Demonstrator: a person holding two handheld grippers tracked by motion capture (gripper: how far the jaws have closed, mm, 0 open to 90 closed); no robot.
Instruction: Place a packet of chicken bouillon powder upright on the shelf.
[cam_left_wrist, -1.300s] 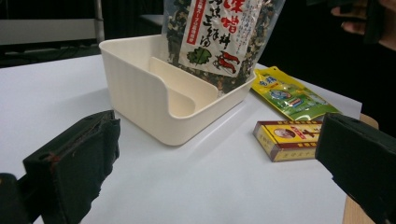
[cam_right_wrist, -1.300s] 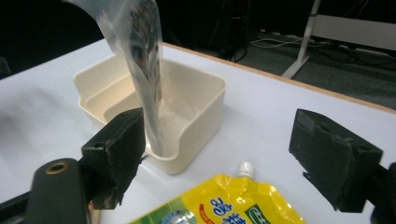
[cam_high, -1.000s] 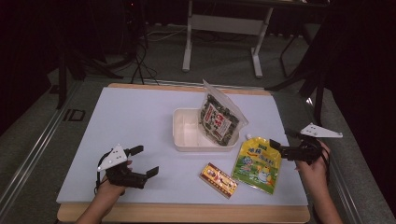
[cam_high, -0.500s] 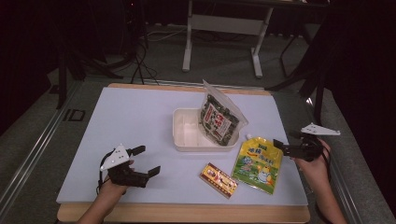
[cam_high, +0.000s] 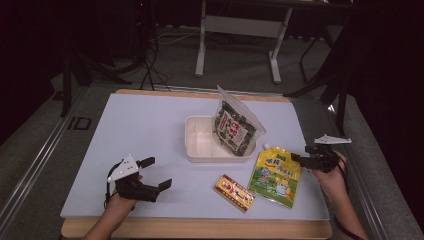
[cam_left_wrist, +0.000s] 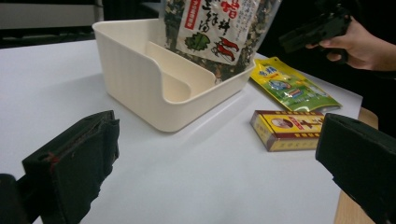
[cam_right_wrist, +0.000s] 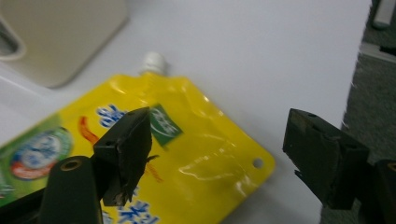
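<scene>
Right now we hold our right tool (cam_high: 300, 159) at the near right edge of the white worktop (cam_high: 150, 130), its jaws standing wide though they have just been closing a little, with the upper corner of the yellow spout pouch (cam_high: 276, 176) below and between them and neither pad pressing on it. In the right gripper view the pouch (cam_right_wrist: 154, 154) lies flat, its white cap (cam_right_wrist: 153, 62) pointing toward the cream tray (cam_right_wrist: 60, 42), one jaw over the printed face and the other past the pouch's edge. Our left tool (cam_high: 155, 174) rests at the near left of the worktop, jaws wide and with nothing between them. From the left gripper view we see the divided tray (cam_left_wrist: 140, 70) with a seaweed snack bag (cam_left_wrist: 219, 28) leaning upright in its far compartment, and a small red and gold box (cam_left_wrist: 287, 129) lying flat just beside the pouch (cam_left_wrist: 292, 86), between it and the tray's near side.
</scene>
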